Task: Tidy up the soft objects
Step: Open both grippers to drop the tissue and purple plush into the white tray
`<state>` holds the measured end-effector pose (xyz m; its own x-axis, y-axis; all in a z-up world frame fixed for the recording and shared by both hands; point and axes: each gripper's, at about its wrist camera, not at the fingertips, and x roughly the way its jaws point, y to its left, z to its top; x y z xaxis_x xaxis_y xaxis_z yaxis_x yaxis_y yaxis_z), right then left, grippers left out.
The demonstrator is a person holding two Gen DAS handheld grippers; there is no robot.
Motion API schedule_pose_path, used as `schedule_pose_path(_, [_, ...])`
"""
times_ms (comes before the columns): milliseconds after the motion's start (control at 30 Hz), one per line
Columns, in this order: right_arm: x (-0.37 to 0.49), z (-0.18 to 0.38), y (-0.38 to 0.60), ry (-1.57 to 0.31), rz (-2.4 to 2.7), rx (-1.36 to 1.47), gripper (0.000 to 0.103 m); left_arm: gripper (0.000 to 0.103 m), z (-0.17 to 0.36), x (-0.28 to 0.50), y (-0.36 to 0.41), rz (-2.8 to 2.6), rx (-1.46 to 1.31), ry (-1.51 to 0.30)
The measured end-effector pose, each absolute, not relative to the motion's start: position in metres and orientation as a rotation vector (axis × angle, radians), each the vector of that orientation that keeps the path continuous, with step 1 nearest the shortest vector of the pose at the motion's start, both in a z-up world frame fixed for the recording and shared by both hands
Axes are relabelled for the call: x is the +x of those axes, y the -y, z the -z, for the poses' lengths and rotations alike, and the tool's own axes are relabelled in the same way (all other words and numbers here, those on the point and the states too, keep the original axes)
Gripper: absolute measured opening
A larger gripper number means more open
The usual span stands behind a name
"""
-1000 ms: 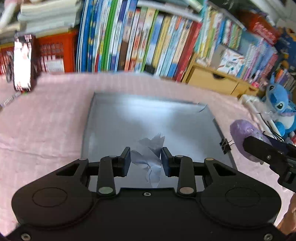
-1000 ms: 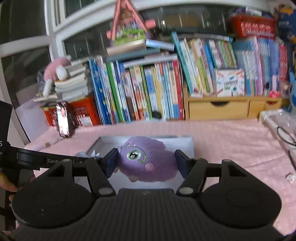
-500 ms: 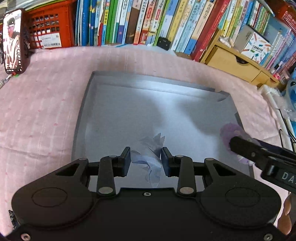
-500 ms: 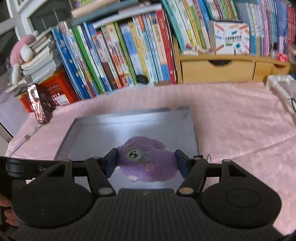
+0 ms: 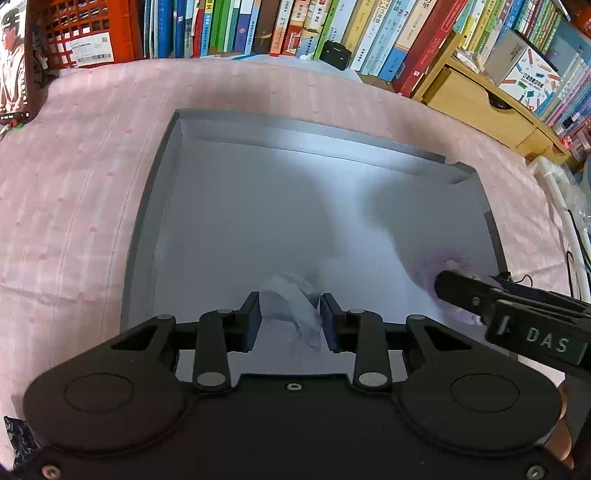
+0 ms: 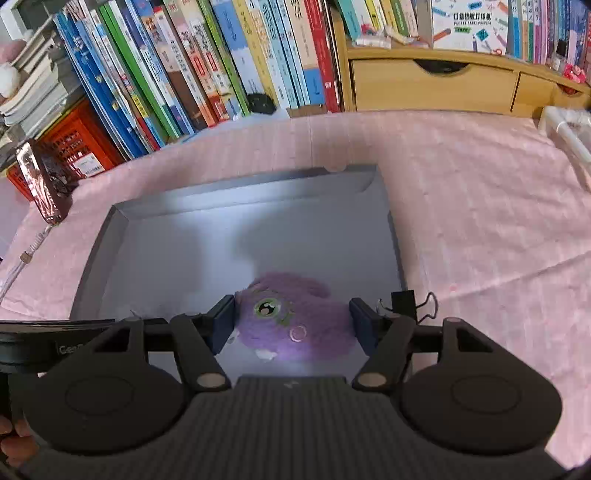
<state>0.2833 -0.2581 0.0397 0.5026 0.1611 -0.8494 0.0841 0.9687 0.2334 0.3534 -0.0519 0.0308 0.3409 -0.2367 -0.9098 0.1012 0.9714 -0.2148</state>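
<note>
while both grippers point steeply down over the shallow grey cardboard tray (image 5: 155,206), each one carries something soft. the left gripper (image 5: 290,319) has its jaws drawn close and clamped on a crumpled scrap of pale bluish-white tissue (image 5: 291,306), which bunches up between the pads and hangs low over the near part of the tray floor. the right gripper (image 6: 291,325) has its jaws set wider, pressed against both sides of a round fluffy purple plush toy with a green eye (image 6: 295,321); the toy sits over the near right part of the tray, and whether it touches the floor cannot be told. in the left wrist view the right gripper (image 5: 448,286) reaches in from the right edge, the purple plush (image 5: 432,264) blurred at its tip. a black binder clip (image 6: 406,301) grips the tray's right rim just beside the right gripper's finger. the tray rests on a pink dotted cloth (image 6: 480,206) spread over the table. behind it stands a row of upright colourful books (image 6: 207,62), with a red plastic crate (image 5: 88,33) to the left and a light wooden drawer unit (image 6: 432,86) to the right. a phone on a stand (image 6: 40,184) stands near the crate.
</note>
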Motion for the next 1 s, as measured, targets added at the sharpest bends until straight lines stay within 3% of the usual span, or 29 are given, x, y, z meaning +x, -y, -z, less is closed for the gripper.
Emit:
schedule_pose_path(333, [0.291, -0.034, 0.249, -1.086, -0.059, 0.207, 0.07, 0.033, -0.031, 0.355, 0.053, 0.224, -0.122, -1.208])
schedule_pose_path(433, [0.291, -0.032, 0.247, -1.103, -0.062, 0.191, 0.071, 0.038, -0.031, 0.356, 0.052, 0.232, -0.131, -1.21])
schedule_pose_path(600, [0.292, -0.03, 0.246, -1.115, -0.06, 0.178, 0.079, 0.057, -0.032, 0.355, 0.053, 0.235, -0.131, -1.208])
schedule_pose_path(1000, [0.281, -0.05, 0.25, -1.052, -0.044, 0.167, 0.087, 0.075, -0.055, 0.345, 0.048, 0.234, -0.121, -1.135])
